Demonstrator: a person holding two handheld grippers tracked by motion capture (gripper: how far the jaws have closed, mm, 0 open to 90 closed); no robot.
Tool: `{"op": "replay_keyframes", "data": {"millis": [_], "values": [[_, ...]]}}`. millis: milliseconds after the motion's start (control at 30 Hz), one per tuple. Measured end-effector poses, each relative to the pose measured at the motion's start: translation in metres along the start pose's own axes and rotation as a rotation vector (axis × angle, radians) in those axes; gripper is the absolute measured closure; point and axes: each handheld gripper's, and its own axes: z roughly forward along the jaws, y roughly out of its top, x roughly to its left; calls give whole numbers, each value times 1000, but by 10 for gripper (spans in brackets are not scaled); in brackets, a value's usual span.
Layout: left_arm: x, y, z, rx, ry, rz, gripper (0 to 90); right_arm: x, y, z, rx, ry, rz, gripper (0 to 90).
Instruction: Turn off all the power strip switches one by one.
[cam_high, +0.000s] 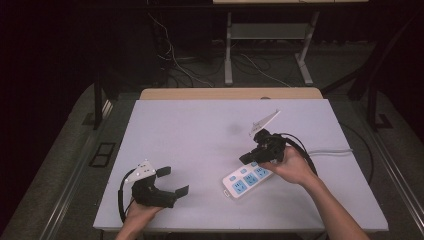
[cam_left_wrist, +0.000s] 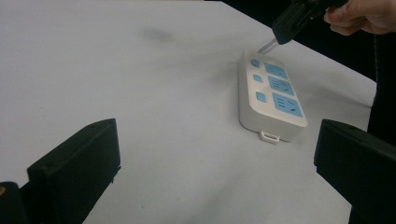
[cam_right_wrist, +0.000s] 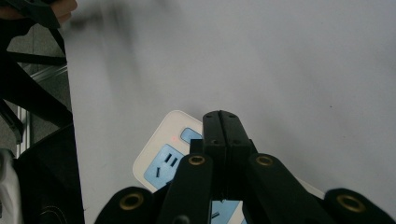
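A white power strip (cam_high: 246, 180) with blue sockets lies on the white table (cam_high: 200, 125), right of centre near the front. My right gripper (cam_high: 249, 158) is shut with nothing between its jaws, and its tip hangs over the strip's far end. In the right gripper view the closed jaws (cam_right_wrist: 220, 117) stand just above the power strip (cam_right_wrist: 161, 161); I cannot tell if they touch it. My left gripper (cam_high: 173, 181) rests wide open at the front left, empty. In the left gripper view the power strip (cam_left_wrist: 273, 95) lies ahead between the spread jaws, with the right gripper (cam_left_wrist: 289, 23) above its far end.
The strip's white cable (cam_high: 327, 151) runs off the table's right edge. A faint grey smudge (cam_high: 234, 129) marks the table's middle. A wooden edge (cam_high: 230, 93) borders the back of the table. Loose cables (cam_high: 175, 60) and a desk frame (cam_high: 228, 50) stand on the floor behind.
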Motion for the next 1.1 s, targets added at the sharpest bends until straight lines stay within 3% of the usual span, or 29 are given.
{"op": "replay_keyframes", "data": {"millis": [1100], "values": [[1, 0, 0, 3, -4, 1, 0, -10, -12, 24, 57, 19, 38, 900]]}}
